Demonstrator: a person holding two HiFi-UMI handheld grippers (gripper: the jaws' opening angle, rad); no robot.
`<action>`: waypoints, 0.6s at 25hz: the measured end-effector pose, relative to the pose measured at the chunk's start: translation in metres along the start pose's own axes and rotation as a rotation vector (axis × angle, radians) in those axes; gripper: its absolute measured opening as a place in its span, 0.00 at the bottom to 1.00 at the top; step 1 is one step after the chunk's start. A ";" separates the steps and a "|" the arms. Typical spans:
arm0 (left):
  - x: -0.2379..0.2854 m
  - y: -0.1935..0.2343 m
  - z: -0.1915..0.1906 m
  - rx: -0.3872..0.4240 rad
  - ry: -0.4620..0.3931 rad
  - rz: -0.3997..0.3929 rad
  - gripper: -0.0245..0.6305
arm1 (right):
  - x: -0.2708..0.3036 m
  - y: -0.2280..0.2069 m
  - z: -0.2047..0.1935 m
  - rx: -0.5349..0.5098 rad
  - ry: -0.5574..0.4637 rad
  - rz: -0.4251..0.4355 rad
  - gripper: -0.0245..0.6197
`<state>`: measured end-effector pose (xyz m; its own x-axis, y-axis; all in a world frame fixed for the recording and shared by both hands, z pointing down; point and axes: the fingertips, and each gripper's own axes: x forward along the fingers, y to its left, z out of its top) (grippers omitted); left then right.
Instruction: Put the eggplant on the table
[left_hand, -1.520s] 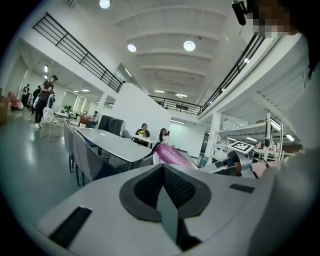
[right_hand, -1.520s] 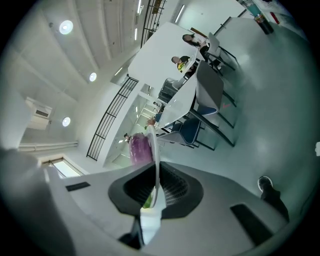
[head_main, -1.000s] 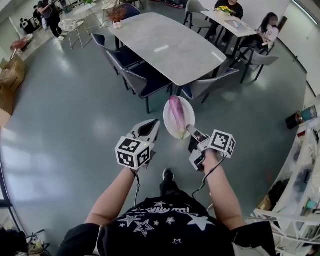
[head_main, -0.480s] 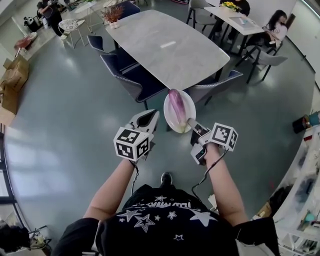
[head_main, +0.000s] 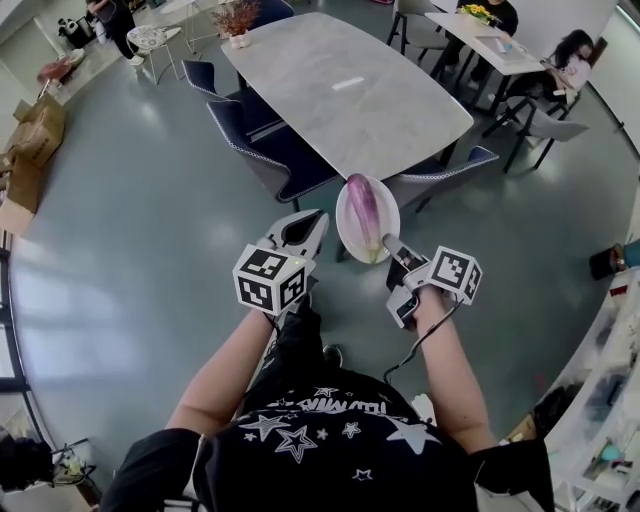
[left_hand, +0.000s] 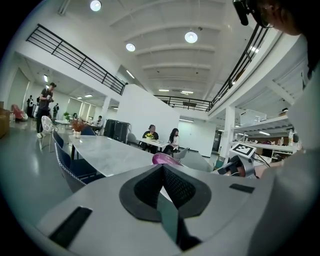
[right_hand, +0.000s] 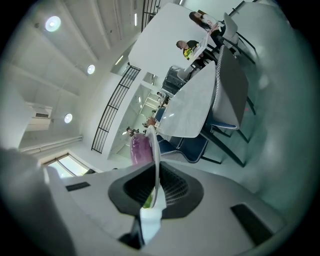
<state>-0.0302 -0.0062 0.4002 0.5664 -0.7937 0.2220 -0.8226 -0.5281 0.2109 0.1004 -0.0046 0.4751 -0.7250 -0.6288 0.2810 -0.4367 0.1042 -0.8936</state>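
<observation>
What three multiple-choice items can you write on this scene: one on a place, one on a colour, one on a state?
1. Where does the eggplant lie?
A. on the plate
B. on the table
C. on the floor

2. What colour is the eggplant?
A. green
B. purple
C. yellow

3. How does the right gripper stand?
A. open and empty
B. shut on the plate's rim
C. shut on a chair

Answers:
1 A: the head view shows it lying along the plate, carried in the air.
2 B: its skin is purple in all views.
3 B: the right gripper view shows the rim clamped between the jaws.
</observation>
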 end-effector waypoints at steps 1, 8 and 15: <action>0.004 0.004 0.000 -0.003 -0.002 -0.001 0.05 | 0.003 0.000 0.003 -0.001 -0.003 0.000 0.07; 0.060 0.033 0.021 0.000 -0.021 -0.037 0.05 | 0.033 -0.004 0.043 0.005 -0.042 -0.020 0.07; 0.108 0.078 0.037 -0.009 -0.021 -0.056 0.05 | 0.079 -0.009 0.087 0.013 -0.067 -0.042 0.07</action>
<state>-0.0348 -0.1446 0.4054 0.6100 -0.7692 0.1901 -0.7893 -0.5689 0.2308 0.0928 -0.1226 0.4746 -0.6688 -0.6826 0.2946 -0.4589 0.0671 -0.8860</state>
